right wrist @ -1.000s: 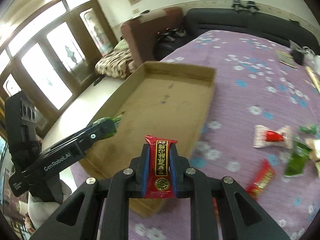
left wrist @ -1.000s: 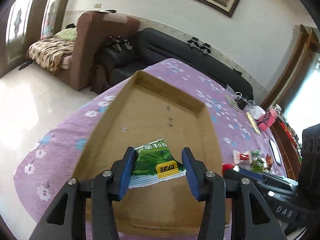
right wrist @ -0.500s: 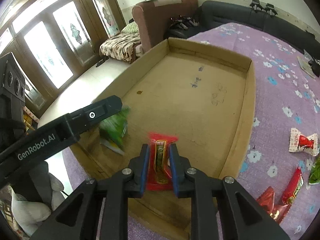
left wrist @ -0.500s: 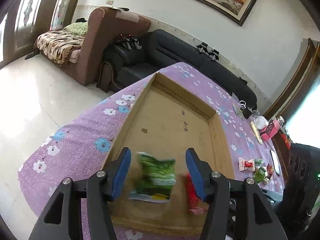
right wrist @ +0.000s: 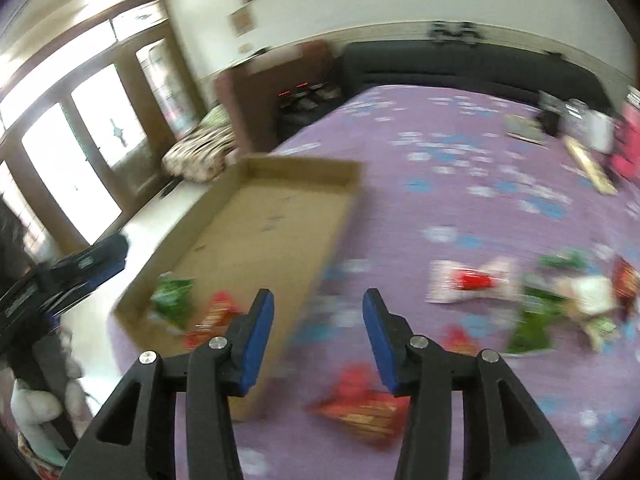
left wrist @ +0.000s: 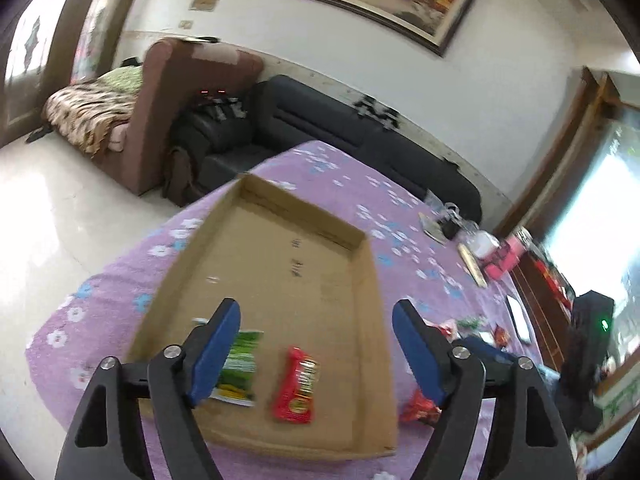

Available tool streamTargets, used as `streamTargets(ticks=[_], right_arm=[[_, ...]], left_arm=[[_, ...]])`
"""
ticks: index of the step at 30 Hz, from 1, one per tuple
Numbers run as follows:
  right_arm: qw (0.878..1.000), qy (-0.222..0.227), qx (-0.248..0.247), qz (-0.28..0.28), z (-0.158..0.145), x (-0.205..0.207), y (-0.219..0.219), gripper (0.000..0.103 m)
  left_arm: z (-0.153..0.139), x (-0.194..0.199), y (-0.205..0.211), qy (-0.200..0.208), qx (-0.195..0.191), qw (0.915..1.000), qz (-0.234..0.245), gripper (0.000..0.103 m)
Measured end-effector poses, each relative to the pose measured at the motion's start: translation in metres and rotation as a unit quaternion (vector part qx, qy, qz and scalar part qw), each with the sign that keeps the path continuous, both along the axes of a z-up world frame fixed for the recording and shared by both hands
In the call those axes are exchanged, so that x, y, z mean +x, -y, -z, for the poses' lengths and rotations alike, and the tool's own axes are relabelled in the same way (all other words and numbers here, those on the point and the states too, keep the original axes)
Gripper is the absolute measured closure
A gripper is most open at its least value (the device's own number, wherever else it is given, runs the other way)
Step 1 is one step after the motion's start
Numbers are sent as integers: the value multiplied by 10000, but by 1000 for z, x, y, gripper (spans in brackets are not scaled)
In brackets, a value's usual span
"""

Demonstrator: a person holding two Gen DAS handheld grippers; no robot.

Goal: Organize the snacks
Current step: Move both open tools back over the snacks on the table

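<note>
The left tool (left wrist: 316,340) is hanging over the near end of the cardboard tray (left wrist: 362,256), and its blue pads are standing wide apart with nothing pinched between them; its jaws have just been opening. Below it, the green snack packet (left wrist: 239,362) is lying flat on the tray floor near the front wall, partly hidden behind the left pad. Just beside it, to the right, the red snack packet (left wrist: 298,386) is also lying flat on the tray floor, and the two are not touching.

The right tool (right wrist: 318,328) is pointing down at the purple flowered worktop (right wrist: 460,184), just outside the right wall of the tray. Its jaws have just been opening too, they are spread, and no snack is sitting between the pads. In this blurred view, the green packet and the red packet are showing inside the near corner of the tray, to the left of the tool.

On the worktop, a red wrapper (right wrist: 360,400) is lying close below the right tool. Farther to the right, a loose group of other snacks (right wrist: 532,300) is lying on the cloth: a white and red one, some green ones and some red ones, but the blur is hiding the details.

At the far edge of the worktop, a pink box (left wrist: 504,258) and some small items are standing. Behind it, a dark sofa (left wrist: 360,136) is running along the wall.
</note>
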State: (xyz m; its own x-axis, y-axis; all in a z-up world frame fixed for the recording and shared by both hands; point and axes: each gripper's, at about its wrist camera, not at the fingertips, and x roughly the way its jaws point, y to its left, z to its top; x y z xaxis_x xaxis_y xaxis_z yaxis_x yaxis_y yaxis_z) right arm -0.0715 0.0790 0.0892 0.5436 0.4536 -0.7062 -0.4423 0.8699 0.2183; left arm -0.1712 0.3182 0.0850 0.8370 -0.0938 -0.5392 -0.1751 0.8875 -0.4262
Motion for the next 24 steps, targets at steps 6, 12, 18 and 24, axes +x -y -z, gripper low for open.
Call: streamTargets(ticks=[6, 12, 18, 24], right_arm=[[9952, -149, -72, 968, 12, 27, 82, 56], [9927, -274, -216, 1157, 30, 38, 100, 53], [9931, -450, -172, 1070, 41, 37, 96, 52], [9942, -479, 22, 964, 37, 22, 90, 52]], left_arm=[[3, 17, 54, -130, 235, 9966, 785, 20], [10, 30, 124, -327, 723, 9818, 1723, 20], [26, 34, 160, -634, 1095, 9670, 2211, 20], [36, 36, 162, -831, 1063, 9653, 2234, 20]])
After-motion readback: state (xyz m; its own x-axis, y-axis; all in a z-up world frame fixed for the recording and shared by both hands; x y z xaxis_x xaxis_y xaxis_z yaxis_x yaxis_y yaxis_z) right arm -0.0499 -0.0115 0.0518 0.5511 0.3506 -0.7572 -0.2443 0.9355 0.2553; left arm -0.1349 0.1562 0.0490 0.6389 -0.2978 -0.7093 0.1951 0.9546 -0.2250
